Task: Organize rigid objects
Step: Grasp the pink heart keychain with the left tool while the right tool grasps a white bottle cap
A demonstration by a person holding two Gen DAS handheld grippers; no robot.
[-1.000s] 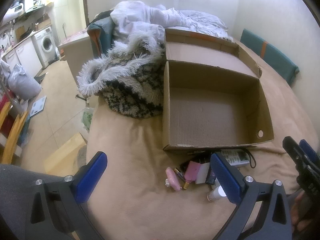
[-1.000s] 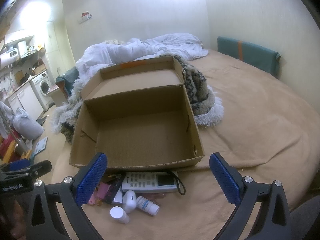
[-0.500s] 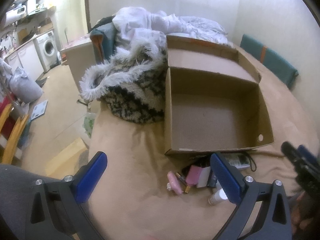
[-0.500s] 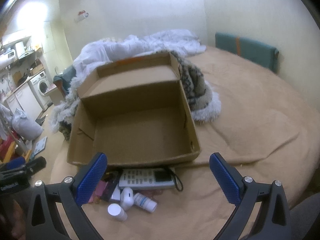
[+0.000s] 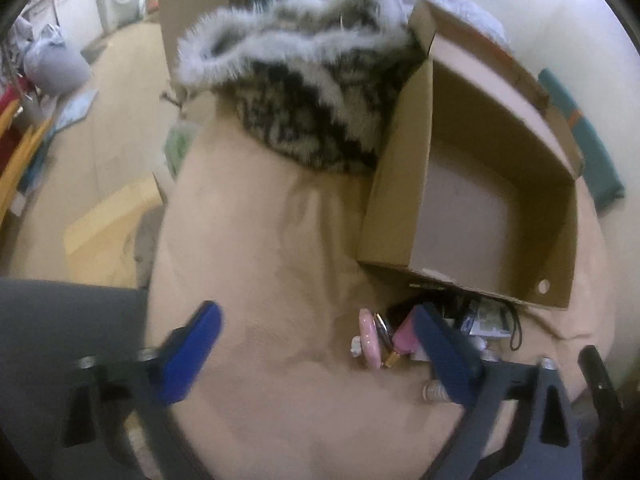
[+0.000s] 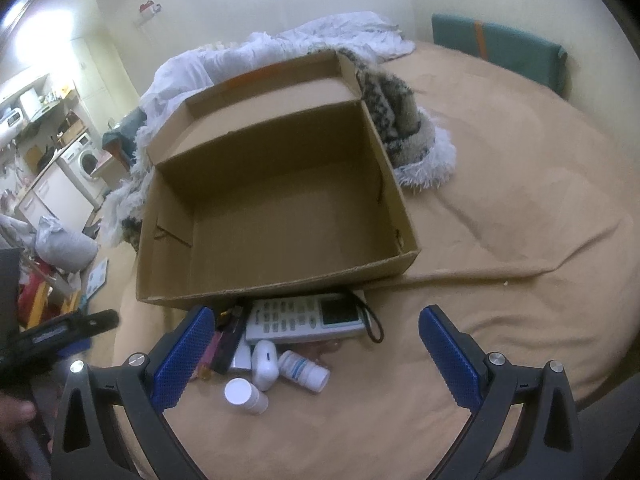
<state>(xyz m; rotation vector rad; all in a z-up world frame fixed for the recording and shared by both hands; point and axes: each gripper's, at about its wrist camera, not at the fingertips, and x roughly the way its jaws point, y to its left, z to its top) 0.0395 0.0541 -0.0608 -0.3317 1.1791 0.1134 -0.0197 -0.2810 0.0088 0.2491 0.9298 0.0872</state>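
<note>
There was one open cardboard box [image 6: 276,216], one white remote control [image 6: 306,318], two white pill bottles, one standing [image 6: 245,395] and one lying [image 6: 304,371], one white earbud case [image 6: 265,364], one pink tube [image 5: 370,338], one furry patterned blanket [image 5: 304,92] and one teal cushion [image 6: 500,50]
</note>
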